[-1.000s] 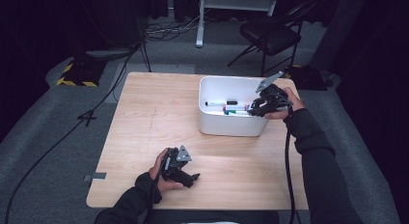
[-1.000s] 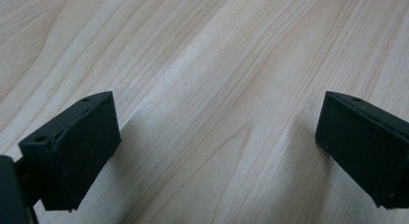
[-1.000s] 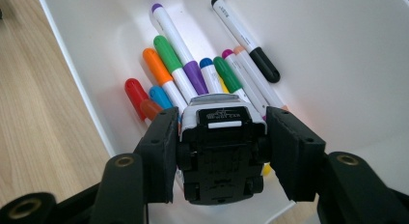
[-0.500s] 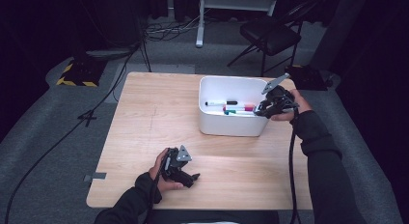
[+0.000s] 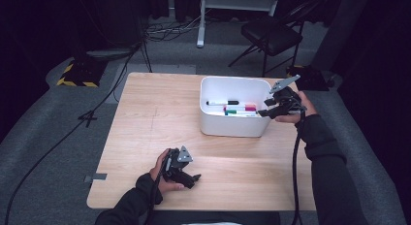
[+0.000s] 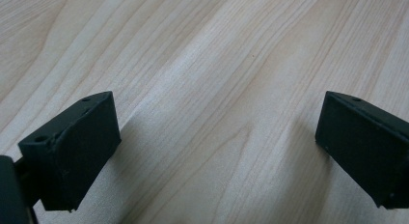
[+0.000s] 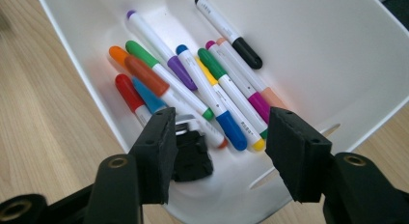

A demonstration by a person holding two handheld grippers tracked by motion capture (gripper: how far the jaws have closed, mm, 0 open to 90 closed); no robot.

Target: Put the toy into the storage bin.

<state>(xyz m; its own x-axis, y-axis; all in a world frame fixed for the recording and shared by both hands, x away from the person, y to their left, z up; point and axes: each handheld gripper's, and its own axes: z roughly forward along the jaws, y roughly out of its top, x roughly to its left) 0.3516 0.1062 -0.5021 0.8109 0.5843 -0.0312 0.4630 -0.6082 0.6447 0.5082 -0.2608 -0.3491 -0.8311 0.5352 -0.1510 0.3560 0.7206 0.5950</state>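
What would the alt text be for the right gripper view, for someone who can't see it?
A white bin holds a heap of coloured markers, seen from just above. The right gripper hangs over the bin's near rim, its two black fingers apart with nothing between them; a wooden table lies beneath.

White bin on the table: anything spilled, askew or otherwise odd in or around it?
Nothing spilled. The markers lie loosely heaped inside the white bin, the black-capped marker apart from the rest. One oddity: a black binder clip sits among them at the near wall.
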